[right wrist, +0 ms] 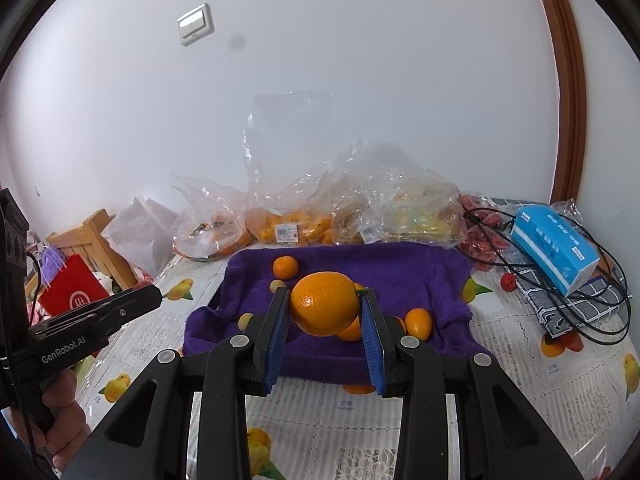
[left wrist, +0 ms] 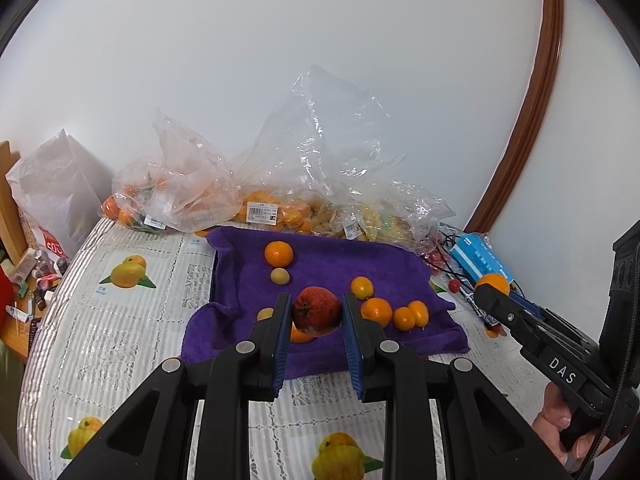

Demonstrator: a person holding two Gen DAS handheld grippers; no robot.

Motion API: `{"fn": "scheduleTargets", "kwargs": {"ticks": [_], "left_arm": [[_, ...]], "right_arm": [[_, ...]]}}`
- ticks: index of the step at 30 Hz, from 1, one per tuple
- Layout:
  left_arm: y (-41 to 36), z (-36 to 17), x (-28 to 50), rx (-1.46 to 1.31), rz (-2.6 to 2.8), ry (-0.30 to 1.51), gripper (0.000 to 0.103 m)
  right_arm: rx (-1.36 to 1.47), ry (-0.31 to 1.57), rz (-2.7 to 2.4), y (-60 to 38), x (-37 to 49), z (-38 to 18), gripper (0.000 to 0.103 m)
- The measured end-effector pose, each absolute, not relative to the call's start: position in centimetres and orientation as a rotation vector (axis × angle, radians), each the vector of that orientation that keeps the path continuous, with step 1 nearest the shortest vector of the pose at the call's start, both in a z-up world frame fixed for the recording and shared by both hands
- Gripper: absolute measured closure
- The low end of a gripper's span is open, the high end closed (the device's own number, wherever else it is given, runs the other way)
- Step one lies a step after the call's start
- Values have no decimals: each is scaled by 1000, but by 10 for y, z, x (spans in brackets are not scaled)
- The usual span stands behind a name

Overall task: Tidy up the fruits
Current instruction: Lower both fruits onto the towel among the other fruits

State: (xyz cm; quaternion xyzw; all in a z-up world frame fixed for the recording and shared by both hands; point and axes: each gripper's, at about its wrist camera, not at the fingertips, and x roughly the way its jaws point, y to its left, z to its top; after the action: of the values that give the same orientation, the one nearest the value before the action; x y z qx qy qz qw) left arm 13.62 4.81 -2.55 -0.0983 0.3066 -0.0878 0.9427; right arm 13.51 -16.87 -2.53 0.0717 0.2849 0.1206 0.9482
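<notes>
Two fruits I hold at frame centre over purple towel (left wrist: 360,264): left gripper (left wrist: 316,312) pinching dark-red speckled fruit (left wrist: 317,311); right gripper (right wrist: 324,306) clamping glossy orange (right wrist: 323,303).

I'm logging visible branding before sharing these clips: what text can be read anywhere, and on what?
"DAS": side of the right gripper.
"GenRobot.AI": side of the left gripper.
Price labels on the plastic bags, print on the blue tissue pack, captions on the tablecloth and the logo on the red bag: too small or blurred to read.
</notes>
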Motion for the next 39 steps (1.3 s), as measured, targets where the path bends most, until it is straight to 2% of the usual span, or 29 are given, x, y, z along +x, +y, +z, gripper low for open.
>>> {"fn": "scheduleTargets", "kwargs": {"ticks": [39], "left_arm": [[43,-37,219,-221,-193,681,79]], "right_arm": [[157,629,178,-187,213,-46,68]]}}
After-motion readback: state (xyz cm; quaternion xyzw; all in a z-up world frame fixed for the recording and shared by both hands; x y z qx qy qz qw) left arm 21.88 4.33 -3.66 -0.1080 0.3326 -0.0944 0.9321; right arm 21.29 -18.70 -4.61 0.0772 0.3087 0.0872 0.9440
